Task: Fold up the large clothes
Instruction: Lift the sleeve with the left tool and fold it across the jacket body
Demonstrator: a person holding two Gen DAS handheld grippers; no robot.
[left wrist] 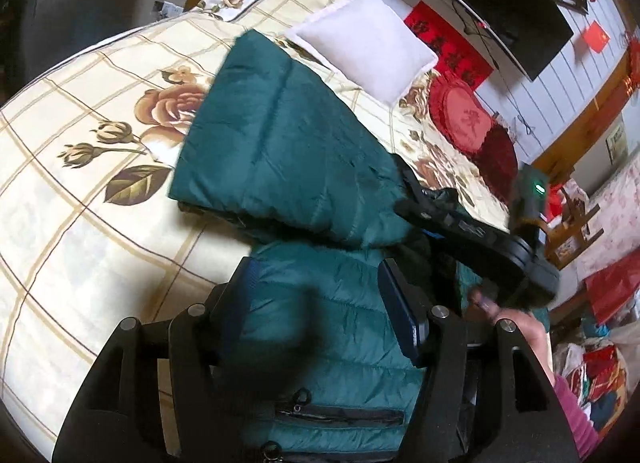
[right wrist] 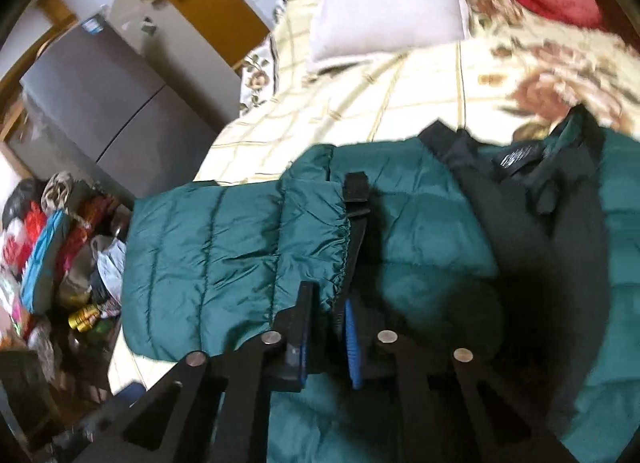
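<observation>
Right gripper (right wrist: pixel 326 327) you're pinching teal quilted puffer jacket (right wrist: pixel 420 231) sleeve cuff (right wrist: pixel 320 247) | left gripper (left wrist: pixel 316 303) you're hovering spread wide over jacket | floral checked bedspread (left wrist: pixel 80 167) underneath

I see a teal quilted jacket (left wrist: pixel 288 151) with black lining (right wrist: pixel 520 223), a cream checked bedspread (left wrist: pixel 80 191) printed with brown roses, a white pillow (left wrist: pixel 368 43), and a red cushion (left wrist: pixel 460 119) at right.

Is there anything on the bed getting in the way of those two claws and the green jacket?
Nothing visible does. The right gripper already pinches the sleeve cuff of the green jacket, and the open left gripper hovers right over it. The white pillow lies apart.
</observation>
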